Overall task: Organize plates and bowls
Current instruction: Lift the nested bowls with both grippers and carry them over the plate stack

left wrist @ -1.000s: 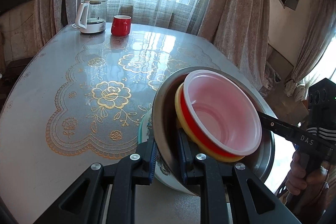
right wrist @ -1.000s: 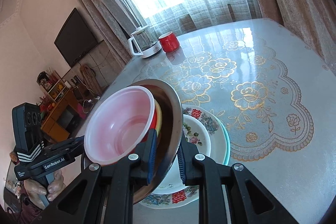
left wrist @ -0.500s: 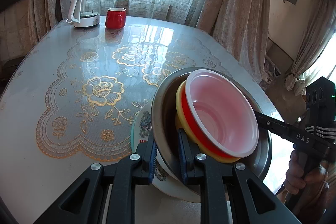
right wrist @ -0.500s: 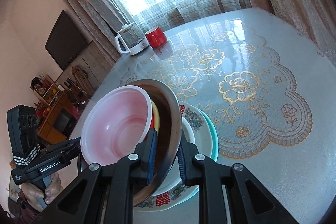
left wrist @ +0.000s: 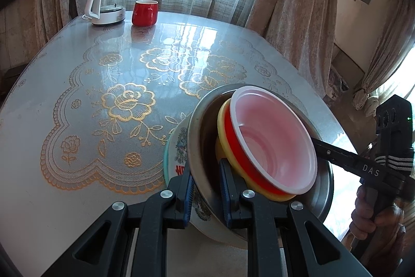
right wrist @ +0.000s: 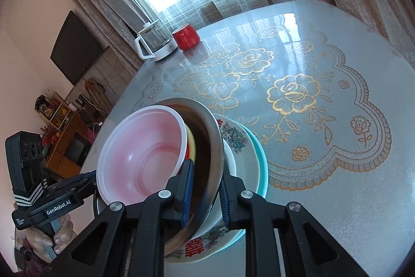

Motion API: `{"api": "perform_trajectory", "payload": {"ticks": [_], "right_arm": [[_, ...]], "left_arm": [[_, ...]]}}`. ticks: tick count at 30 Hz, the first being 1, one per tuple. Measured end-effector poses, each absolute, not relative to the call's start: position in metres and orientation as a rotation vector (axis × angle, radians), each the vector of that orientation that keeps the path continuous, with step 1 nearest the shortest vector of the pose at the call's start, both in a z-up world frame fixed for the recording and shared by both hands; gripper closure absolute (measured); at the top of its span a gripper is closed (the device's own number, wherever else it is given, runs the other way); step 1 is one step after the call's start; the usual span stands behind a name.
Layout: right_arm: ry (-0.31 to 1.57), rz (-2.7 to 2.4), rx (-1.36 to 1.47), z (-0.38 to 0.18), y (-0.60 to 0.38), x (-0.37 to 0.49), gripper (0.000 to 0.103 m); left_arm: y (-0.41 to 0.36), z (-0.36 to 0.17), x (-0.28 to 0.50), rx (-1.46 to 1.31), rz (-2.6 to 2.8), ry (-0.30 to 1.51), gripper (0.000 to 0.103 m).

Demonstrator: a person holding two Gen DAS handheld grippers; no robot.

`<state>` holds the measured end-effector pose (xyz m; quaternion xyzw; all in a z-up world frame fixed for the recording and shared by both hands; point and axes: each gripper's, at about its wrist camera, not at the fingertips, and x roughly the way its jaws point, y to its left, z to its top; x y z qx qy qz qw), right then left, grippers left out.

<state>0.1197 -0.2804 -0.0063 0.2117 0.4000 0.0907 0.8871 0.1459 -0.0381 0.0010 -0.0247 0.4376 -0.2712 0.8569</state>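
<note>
A steel bowl (left wrist: 205, 147) holds a yellow bowl (left wrist: 223, 121) and a red bowl with a white inside (left wrist: 272, 142). My left gripper (left wrist: 206, 188) is shut on the steel bowl's near rim. My right gripper (right wrist: 206, 188) is shut on the opposite rim of the steel bowl (right wrist: 215, 147). The nested bowls (right wrist: 145, 152) hang tilted just above a stack of floral plates (right wrist: 236, 139) on a teal plate (right wrist: 260, 155). The floral plates also show in the left wrist view (left wrist: 179, 147). Whether the steel bowl touches the plates is hidden.
The round table (left wrist: 77, 43) has a gold flower cloth under glass. A white kettle (left wrist: 103, 7) and a red mug (left wrist: 145, 13) stand at its far edge by the curtains. The plate stack sits near the table's front edge.
Both grippers and the nested bowls have shifted slightly toward the table's near edge over the plate stack. The grips are unchanged.
</note>
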Motion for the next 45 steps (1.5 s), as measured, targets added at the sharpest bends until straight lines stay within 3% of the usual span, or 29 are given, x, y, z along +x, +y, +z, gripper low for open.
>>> {"api": "perform_trajectory", "payload": {"ticks": [45], "right_arm": [[0.839, 0.153, 0.451, -0.011, -0.287, 0.108, 0.081]], "left_arm": [[-0.021, 0.003, 0.137, -0.092, -0.537, 0.901, 0.084]]}}
